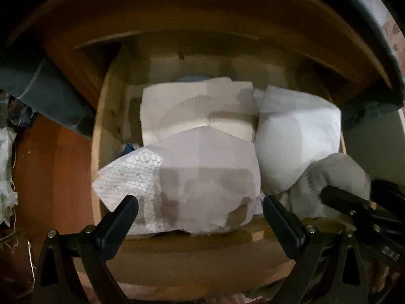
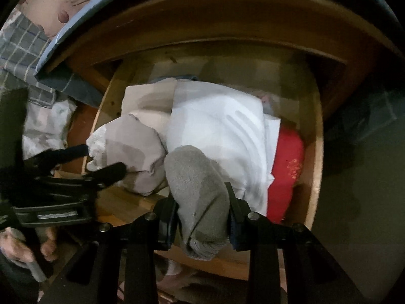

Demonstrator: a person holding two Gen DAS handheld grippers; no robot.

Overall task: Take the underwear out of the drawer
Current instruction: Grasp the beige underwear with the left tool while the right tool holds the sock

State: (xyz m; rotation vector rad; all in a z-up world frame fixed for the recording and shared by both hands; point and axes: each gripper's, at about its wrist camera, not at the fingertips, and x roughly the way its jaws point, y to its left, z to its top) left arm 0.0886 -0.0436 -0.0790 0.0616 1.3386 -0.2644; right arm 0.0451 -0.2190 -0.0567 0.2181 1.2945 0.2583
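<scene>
Open wooden drawer [image 2: 314, 136] packed with folded cloth. The right gripper [image 2: 202, 217] has its jaws pinched narrow on a soft grey knitted garment [image 2: 195, 185], the cloth bunched between the pads and hanging out below them; this piece sits above the drawer's front edge, at the near middle. Whether it is fully clear of the pile I cannot tell.

The left gripper [image 1: 200, 210] hangs with jaws wide apart, nothing between them, straddling a pale lilac folded garment with a white honeycomb-print side [image 1: 192, 177] at the drawer's front left. From the right wrist view its fingers look very near that cloth; contact uncertain.

Also in the drawer: a white folded garment [image 2: 217, 131] and a red cloth [image 2: 286, 167] at the right.

Judgement: step in hand is lifting the grey piece out. The next move calls for carrying it up and over the front edge without dragging the white fold; the left then needs to close on the lilac piece.
</scene>
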